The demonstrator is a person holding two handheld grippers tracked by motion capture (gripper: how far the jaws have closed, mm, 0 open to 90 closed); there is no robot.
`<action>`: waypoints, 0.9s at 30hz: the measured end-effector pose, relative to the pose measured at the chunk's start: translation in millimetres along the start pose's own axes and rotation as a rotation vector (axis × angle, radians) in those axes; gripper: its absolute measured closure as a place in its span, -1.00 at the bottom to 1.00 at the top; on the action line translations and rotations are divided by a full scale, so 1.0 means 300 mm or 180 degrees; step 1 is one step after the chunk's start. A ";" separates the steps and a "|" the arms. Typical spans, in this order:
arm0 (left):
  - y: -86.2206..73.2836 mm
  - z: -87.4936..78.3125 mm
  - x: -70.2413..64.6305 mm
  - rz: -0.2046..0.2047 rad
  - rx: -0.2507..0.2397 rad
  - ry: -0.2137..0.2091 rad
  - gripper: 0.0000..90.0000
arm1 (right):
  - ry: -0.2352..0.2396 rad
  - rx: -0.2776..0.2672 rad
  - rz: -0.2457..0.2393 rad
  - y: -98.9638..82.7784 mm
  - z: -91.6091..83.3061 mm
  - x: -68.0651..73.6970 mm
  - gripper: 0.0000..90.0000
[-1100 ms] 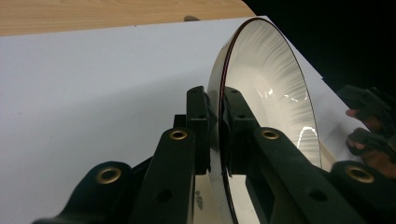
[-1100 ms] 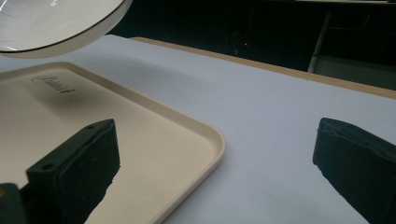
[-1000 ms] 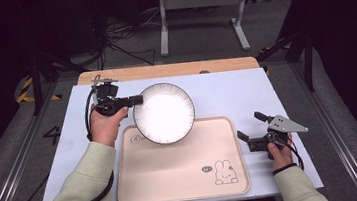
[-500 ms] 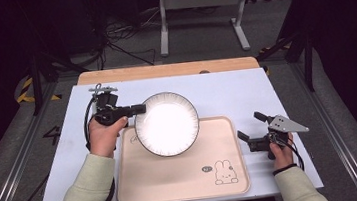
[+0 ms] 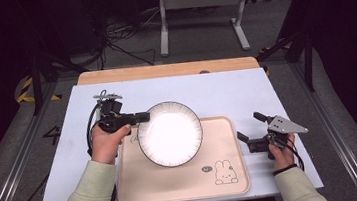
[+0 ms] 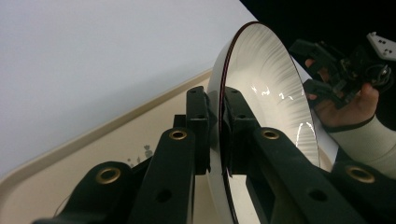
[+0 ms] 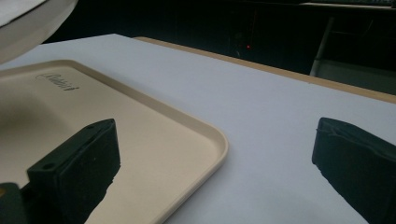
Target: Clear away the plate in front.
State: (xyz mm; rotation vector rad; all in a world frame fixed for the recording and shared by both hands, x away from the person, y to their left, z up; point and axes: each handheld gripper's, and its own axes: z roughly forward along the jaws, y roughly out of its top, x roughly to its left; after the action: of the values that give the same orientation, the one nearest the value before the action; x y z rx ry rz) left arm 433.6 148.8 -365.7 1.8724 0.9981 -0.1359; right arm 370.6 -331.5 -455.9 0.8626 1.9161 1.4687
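Observation:
A white plate (image 5: 170, 133) with a dark ribbed rim hangs over the far left part of the beige tray (image 5: 221, 141). My left gripper (image 5: 144, 116) is shut on the plate's left rim. In the left gripper view the two jaws pinch the rim of the plate (image 6: 275, 88), one pad on each face, above the tray (image 6: 93, 154). My right gripper (image 5: 250, 129) stands open at the tray's right edge with nothing between its jaws. In the right gripper view the tray's corner (image 7: 205, 135) lies between the wide-apart jaws, and the plate's underside (image 7: 28, 23) shows at the top left.
The white table top (image 5: 226, 93) runs around the tray, with a wooden strip (image 5: 163, 71) along its far edge. A rabbit drawing (image 5: 224, 172) marks the tray's near right corner. Cables and a metal stand (image 5: 202, 7) sit on the floor beyond the table.
My left gripper has carried the plate toward the near side and a little lower, so it now hangs further over the tray. The right gripper has stayed where it was.

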 end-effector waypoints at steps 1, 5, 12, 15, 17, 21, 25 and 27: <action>-0.002 0.006 -0.001 0.0000 0.0021 -0.0003 0.85 | 0.0008 -0.0003 0.0003 0.000 0.000 -0.001 -0.96; -0.007 0.021 0.004 0.0031 0.0096 0.0002 0.85 | 0.0022 0.0003 -0.0006 0.000 0.000 -0.001 -0.97; -0.019 0.047 0.007 0.0034 0.0265 -0.0057 0.85 | 0.0030 0.0002 0.0007 0.000 0.000 -0.003 -0.97; -0.024 0.058 0.009 0.0012 0.0327 -0.0098 0.85 | 0.0038 0.0004 -0.0010 -0.001 0.000 -0.001 -0.97; -0.026 0.061 0.011 0.0016 0.0350 -0.0111 0.85 | 0.0030 0.0003 -0.0014 -0.001 0.000 -0.001 -0.97; -0.035 0.075 0.016 -0.0002 0.0420 -0.0128 0.85 | 0.0045 0.0022 -0.0061 0.000 0.002 0.003 -0.94; -0.043 0.096 0.019 -0.0026 0.0484 -0.0164 0.84 | 0.0079 0.0022 -0.0083 -0.001 0.002 0.004 -0.94; -0.046 0.107 0.019 -0.0029 0.0510 -0.0178 0.84 | 0.0086 0.0013 -0.0069 -0.001 0.001 0.003 -0.94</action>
State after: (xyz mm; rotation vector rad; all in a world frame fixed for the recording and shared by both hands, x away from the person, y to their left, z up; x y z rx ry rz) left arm 437.9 129.2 -395.0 1.9979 0.9818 -0.2792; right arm 370.3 -330.6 -456.3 0.8252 1.9430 1.4711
